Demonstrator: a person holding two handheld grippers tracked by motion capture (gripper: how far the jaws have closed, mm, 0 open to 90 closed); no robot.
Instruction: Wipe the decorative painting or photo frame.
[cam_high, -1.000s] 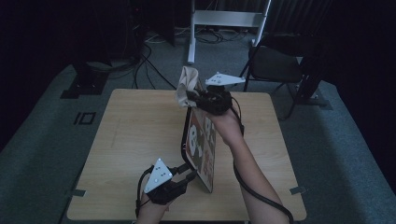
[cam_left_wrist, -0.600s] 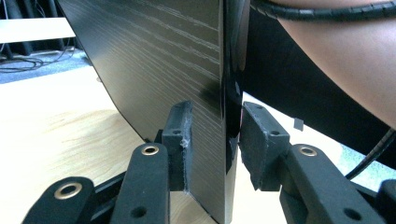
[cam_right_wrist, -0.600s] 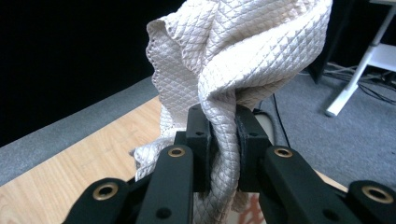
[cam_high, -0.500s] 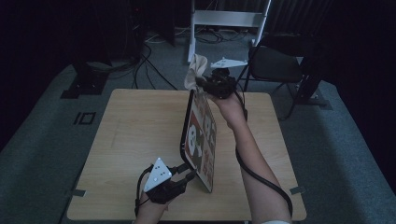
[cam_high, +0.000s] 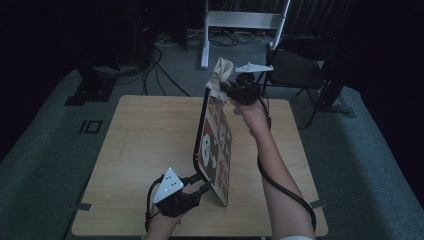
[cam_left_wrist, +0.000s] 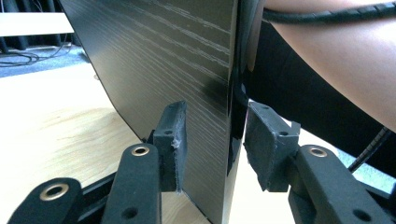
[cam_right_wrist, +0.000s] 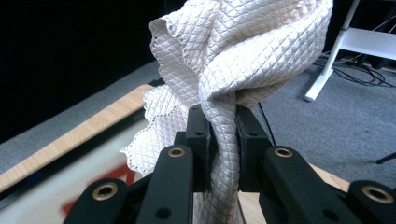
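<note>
Two hand-held grippers: right (cam_right_wrist: 219, 135) pinches cloth (cam_right_wrist: 233, 51), left (cam_left_wrist: 215, 144) straddles picture frame (cam_left_wrist: 177, 60).

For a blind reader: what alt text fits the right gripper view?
The right hand-held gripper pinches a bunched cream quilted cloth between its black jaws. Below lies the glossy face of a framed picture on a wooden table, grey carpet beyond.
</note>
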